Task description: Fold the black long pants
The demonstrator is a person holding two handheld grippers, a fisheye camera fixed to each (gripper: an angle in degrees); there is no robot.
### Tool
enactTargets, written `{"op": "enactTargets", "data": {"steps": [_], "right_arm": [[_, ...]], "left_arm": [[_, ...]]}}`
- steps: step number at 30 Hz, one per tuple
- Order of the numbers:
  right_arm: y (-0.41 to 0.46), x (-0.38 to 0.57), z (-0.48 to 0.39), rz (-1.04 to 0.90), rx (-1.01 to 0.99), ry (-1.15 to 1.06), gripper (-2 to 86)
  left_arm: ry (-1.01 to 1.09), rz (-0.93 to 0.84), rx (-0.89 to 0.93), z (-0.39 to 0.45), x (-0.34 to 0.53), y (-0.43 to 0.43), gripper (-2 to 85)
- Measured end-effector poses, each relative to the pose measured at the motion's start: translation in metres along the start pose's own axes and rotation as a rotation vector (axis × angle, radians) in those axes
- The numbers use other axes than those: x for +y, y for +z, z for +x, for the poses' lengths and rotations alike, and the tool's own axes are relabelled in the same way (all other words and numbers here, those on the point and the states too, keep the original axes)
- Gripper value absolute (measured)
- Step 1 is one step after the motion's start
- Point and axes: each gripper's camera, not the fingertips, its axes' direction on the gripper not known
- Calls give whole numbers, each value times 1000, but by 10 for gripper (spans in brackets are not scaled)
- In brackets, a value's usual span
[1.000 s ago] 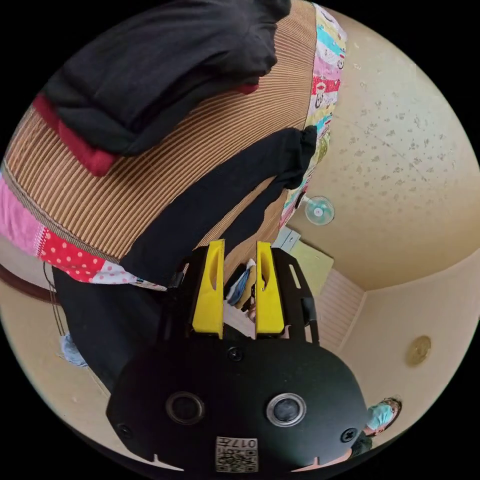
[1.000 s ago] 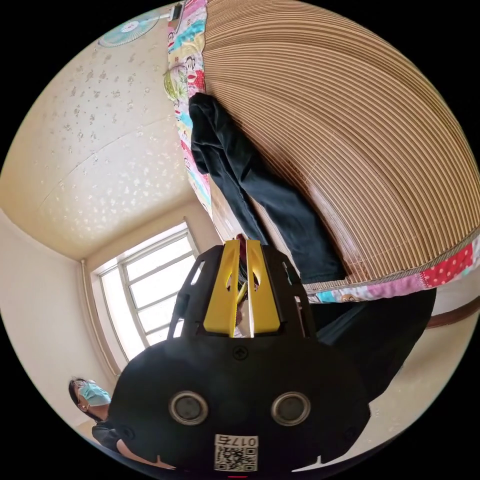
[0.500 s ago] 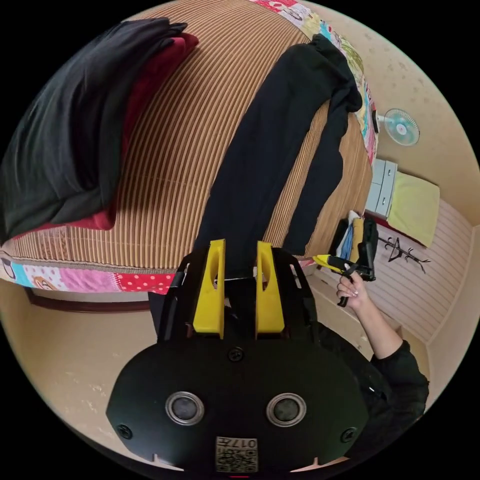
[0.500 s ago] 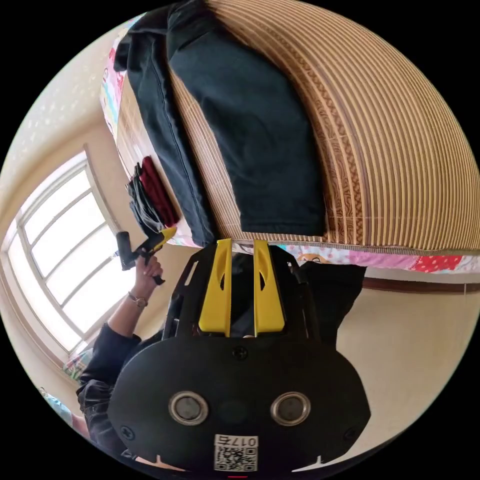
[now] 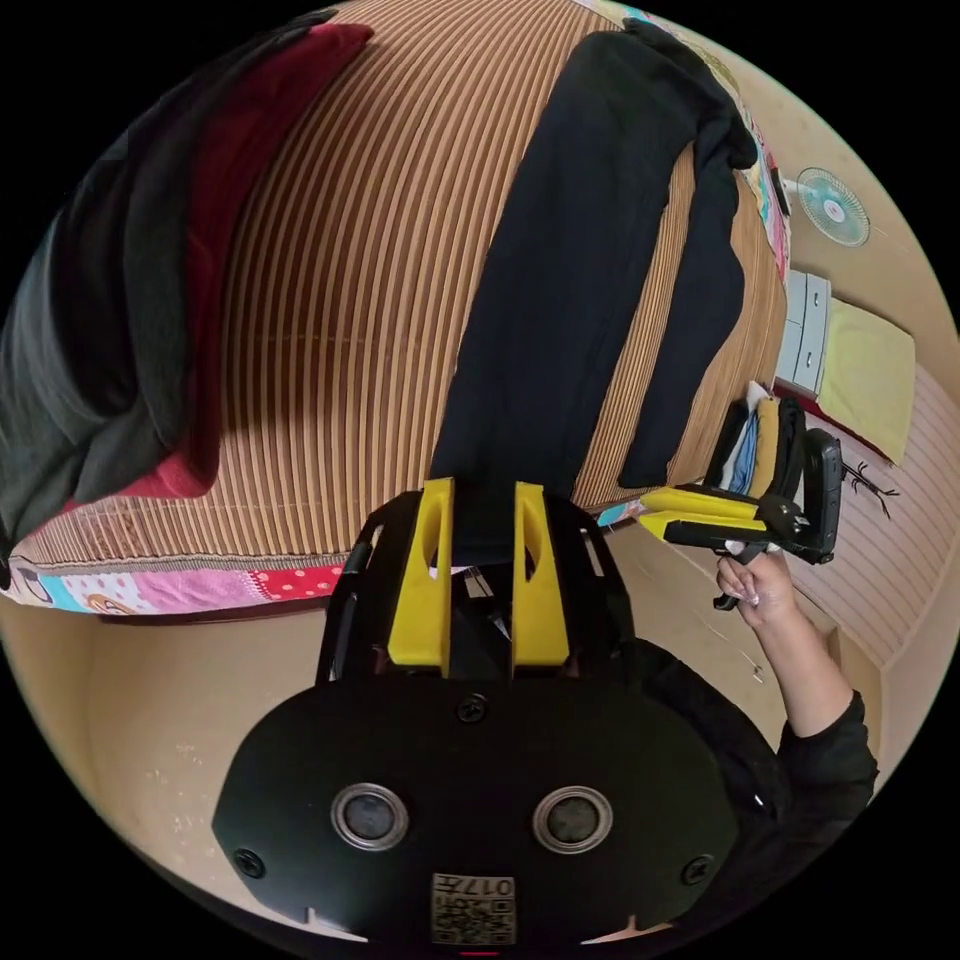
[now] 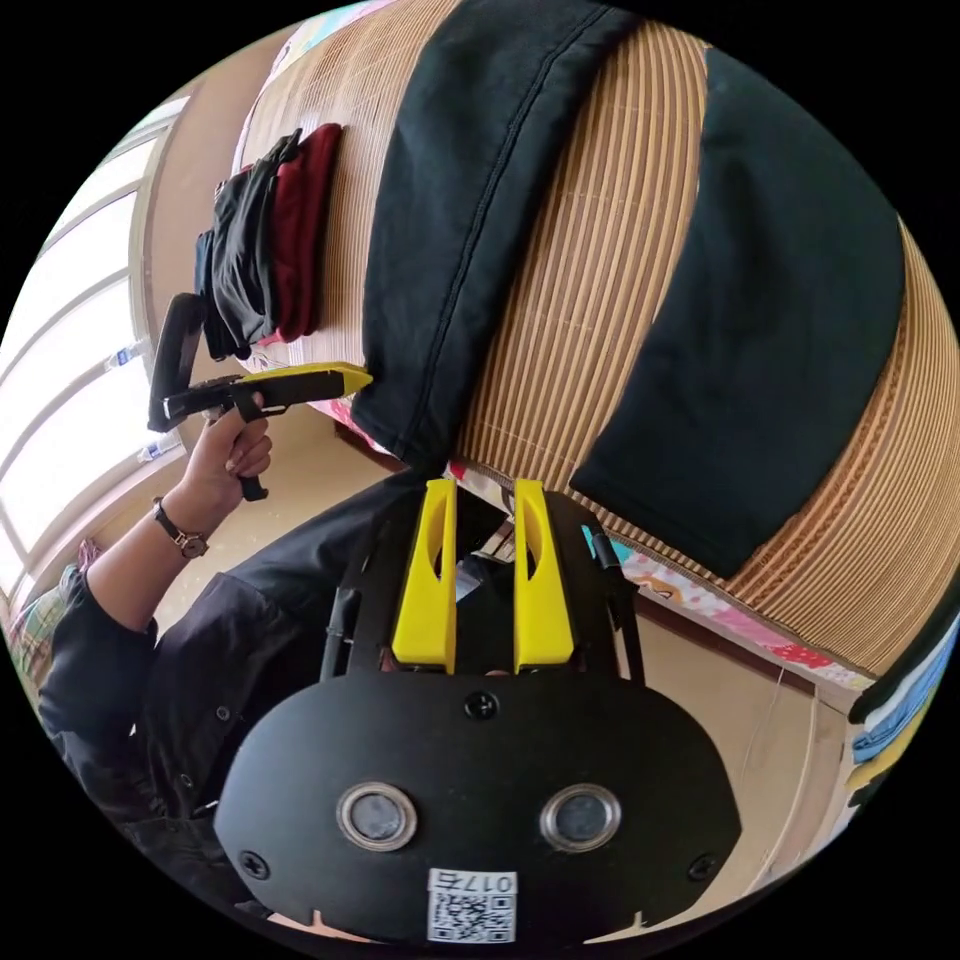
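The black long pants (image 5: 590, 250) lie flat on a bamboo mat (image 5: 350, 250) on a bed, both legs reaching the near edge. My left gripper (image 5: 482, 495) is open, and the hem of the wider leg sits right at its tips. In the right gripper view, the left gripper (image 6: 335, 378), held by a hand, touches that leg's (image 6: 470, 200) hem. My right gripper (image 6: 482, 495) is open just off the bed edge, with nothing between its fingers. The left gripper view has the right gripper (image 5: 655, 512) just below the other leg's hem (image 5: 650, 465).
A stack of folded dark grey and red clothes (image 5: 120, 300) sits on the mat to one side. A patchwork sheet (image 5: 200, 585) hangs along the bed edge above the bare floor. A fan (image 5: 832, 205), a cabinet (image 5: 805, 335) and a window (image 6: 70, 300) lie beyond.
Both cameras have swung from the ceiling onto the bed, and both grippers have come in to the leg hems. The right gripper's jaws have opened from nearly shut. The pants lie as before.
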Motion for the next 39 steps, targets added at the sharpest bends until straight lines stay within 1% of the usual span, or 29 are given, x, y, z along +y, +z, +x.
{"op": "enactTargets", "data": {"steps": [5, 8, 10, 12, 13, 15, 18, 19, 20, 22, 24, 25, 28, 30, 32, 36, 37, 39], "right_arm": [[36, -12, 6, 39, -148, 34, 97], [65, -20, 12, 23, -165, 89, 94], [76, -16, 20, 55, -190, 151, 86], [82, -8, 25, 75, -169, 193, 65], [87, -2, 24, 69, -208, 158, 51], [96, 6, 21, 42, -221, 128, 39], [117, 26, 2, -24, -121, 24, 30], [127, 36, -5, -50, -48, -5, 29], [139, 45, -9, -77, 26, -13, 29], [154, 55, -11, -123, 88, -27, 30], [164, 62, -8, -159, 104, -29, 32], [165, 66, -5, -161, 103, -32, 34], [152, 85, 3, -80, 134, -23, 42], [137, 97, 5, -7, 211, -3, 48], [112, 114, 6, 130, 311, 26, 47], [87, 128, 14, 260, 340, 67, 29], [80, 132, 14, 309, 336, 74, 34], [72, 133, 14, 339, 338, 99, 55]], "left_arm": [[-35, 22, 64, -35, 8, 3, 38], [-36, 10, 79, -51, 9, 4, 8], [-11, -52, 59, -58, 7, 9, -5], [48, -105, 36, -57, 7, 14, -8], [90, -139, 16, -57, 7, 16, -9], [155, -219, -13, -58, 9, 25, -10], [234, -391, -47, -67, 17, 52, -10], [255, -452, -76, -72, 22, 63, -10], [263, -474, -91, -74, 25, 67, -10], [265, -519, -118, -83, 36, 78, -10], [245, -521, -142, -88, 41, 80, -10], [237, -522, -191, -90, 42, 79, -10], [220, -509, -248, -97, 37, 72, -10], [195, -495, -245, -104, 32, 67, -10], [169, -476, -243, -112, 28, 63, -10], [102, -435, -191, -123, 23, 60, -10], [87, -416, -170, -124, 23, 59, -10], [69, -392, -145, -123, 24, 61, -10]]}}
